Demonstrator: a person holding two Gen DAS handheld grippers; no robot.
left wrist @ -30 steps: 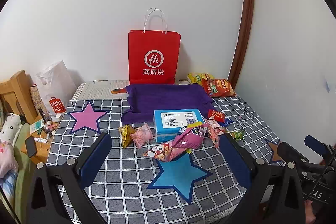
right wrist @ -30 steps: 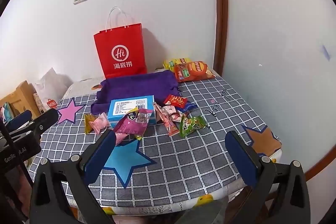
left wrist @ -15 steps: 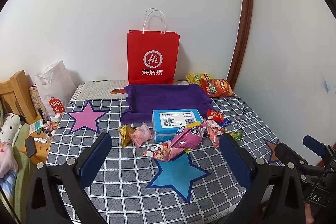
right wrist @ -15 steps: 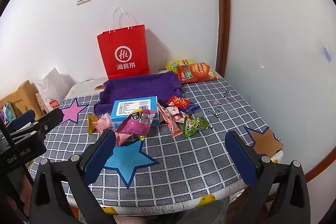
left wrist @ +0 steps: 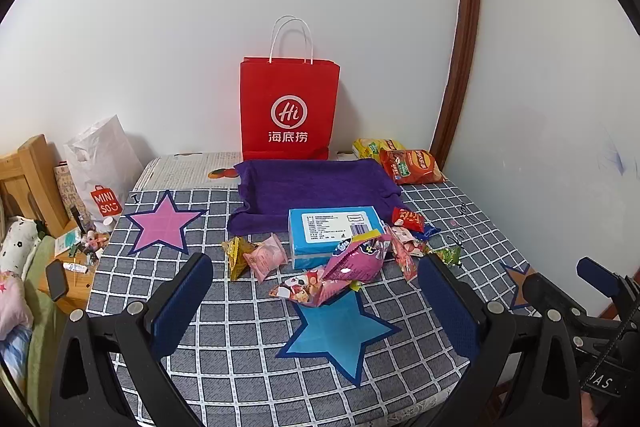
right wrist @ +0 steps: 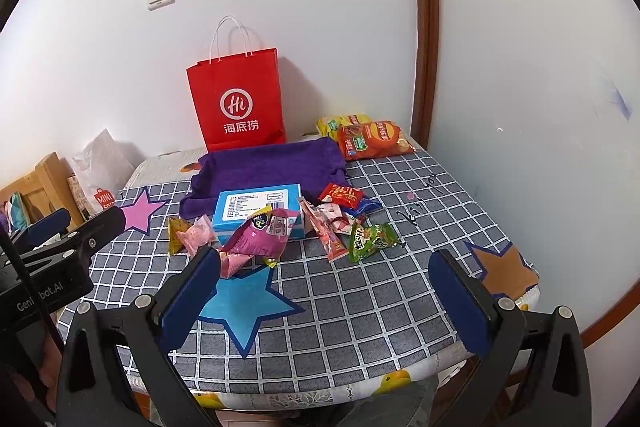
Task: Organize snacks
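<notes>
Ahead of both grippers: snacks lie heaped mid-table, none sorted yet.
Left gripper (left wrist: 316,301): fingers wide apart, empty, hovering over the near table edge; across the last second its view has barely shifted.
Right gripper (right wrist: 326,297): fingers wide apart, empty; its view has pulled back and up a little, so the heap sits slightly farther ahead than a second ago.
Meaning: neither tool has committed to a grasp; sorting seems not begun.
Pink bag (left wrist: 354,261): nearest the left gripper, leaning on the blue box (left wrist: 334,233).
Green pack (right wrist: 372,241): straight ahead of the right gripper, beside a long pink pack (right wrist: 326,233).
Yellow pack (left wrist: 238,255): ahead-left of the left gripper, touching a small pink pack (left wrist: 266,257).
Purple cloth (left wrist: 312,187): beyond the box, bare; probably the drop spot, though that is a guess.
Chip bags (right wrist: 370,141): far right, by the red bag (right wrist: 238,103).
Next: likely a reach for the nearest loose pack.
</notes>
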